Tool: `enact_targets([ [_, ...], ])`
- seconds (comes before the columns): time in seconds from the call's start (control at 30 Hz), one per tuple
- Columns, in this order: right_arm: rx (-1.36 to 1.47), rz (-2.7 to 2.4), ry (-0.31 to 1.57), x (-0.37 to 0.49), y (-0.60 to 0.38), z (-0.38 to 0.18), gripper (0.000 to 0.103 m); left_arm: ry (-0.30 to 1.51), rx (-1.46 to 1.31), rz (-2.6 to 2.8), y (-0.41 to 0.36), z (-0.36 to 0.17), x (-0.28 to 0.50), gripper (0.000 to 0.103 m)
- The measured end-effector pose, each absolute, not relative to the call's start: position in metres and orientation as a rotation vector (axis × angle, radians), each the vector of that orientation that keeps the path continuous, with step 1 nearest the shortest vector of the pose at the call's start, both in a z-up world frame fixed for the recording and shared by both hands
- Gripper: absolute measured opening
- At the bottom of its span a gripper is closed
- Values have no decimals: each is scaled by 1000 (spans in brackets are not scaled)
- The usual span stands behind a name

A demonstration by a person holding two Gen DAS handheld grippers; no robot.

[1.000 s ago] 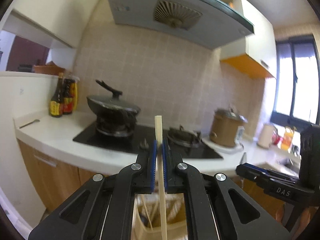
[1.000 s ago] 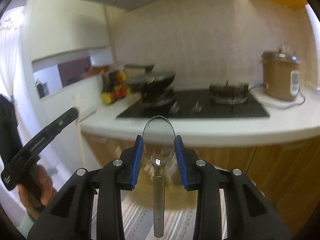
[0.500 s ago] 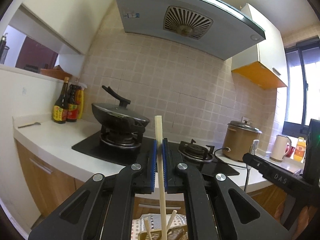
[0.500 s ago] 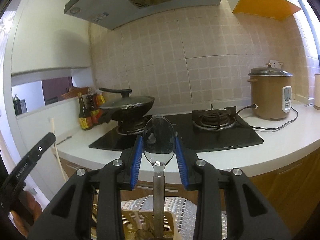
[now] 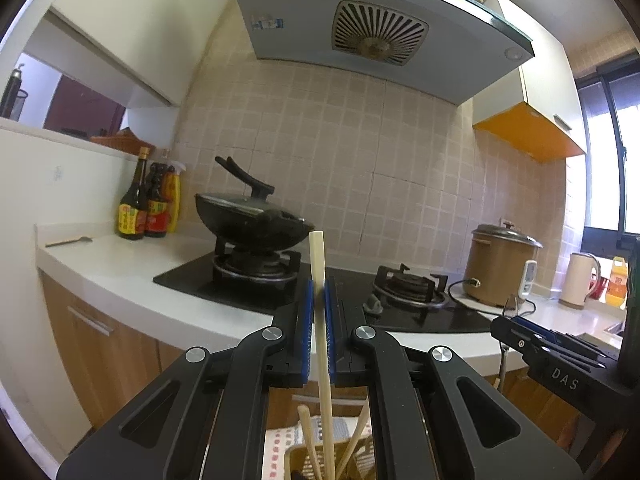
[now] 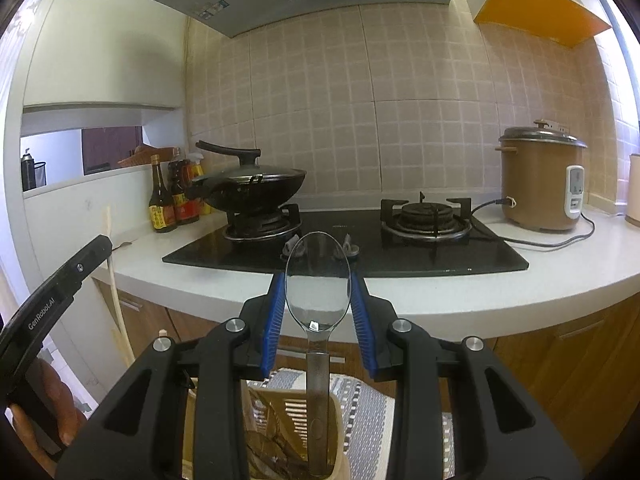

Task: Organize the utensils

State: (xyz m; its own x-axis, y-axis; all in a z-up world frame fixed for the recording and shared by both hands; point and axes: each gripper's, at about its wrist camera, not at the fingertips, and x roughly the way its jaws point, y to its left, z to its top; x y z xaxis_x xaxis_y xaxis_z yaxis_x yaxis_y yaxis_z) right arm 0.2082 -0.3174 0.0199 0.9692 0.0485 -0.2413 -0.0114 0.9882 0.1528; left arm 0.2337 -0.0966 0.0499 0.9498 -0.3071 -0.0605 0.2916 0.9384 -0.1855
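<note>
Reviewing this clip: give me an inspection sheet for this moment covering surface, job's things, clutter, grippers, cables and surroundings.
Surface: white countertop with a black gas hob.
Job's things: chopstick and spoon, both upright above a slotted utensil holder with chopsticks inside.
Clutter: lidded wok, sauce bottles, rice cooker, a small utensil lying near the bottles.
Grippers: left gripper shut on the chopstick; right gripper shut on the spoon's bowl.
Cables: cooker cord trailing across the counter.
Surroundings: tiled wall, range hood, window at right.

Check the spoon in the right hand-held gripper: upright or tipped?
Upright. The spoon stands bowl-up between the right hand-held gripper's blue pads, its handle pointing straight down into the slotted holder.
</note>
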Motion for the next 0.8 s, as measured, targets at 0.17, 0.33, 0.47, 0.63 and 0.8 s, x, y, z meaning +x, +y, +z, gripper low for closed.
enact_targets([
  [0.17,154,49,265,195,-318,21,30,117,-175,-308,-88,51,224,17],
  [0.33,158,60,261,169,-317,30,40,100,-173,-311,-76,61,199,41],
  [0.47,161,62,250,142,-313,37,45,78,-163,-309,-64,72,171,43],
  [0.63,160,77,248,108,-302,40,45,69,-173,-313,-48,83,134,49],
  [0.8,145,76,255,73,-286,30,45,83,-131,-312,-43,80,103,56],
])
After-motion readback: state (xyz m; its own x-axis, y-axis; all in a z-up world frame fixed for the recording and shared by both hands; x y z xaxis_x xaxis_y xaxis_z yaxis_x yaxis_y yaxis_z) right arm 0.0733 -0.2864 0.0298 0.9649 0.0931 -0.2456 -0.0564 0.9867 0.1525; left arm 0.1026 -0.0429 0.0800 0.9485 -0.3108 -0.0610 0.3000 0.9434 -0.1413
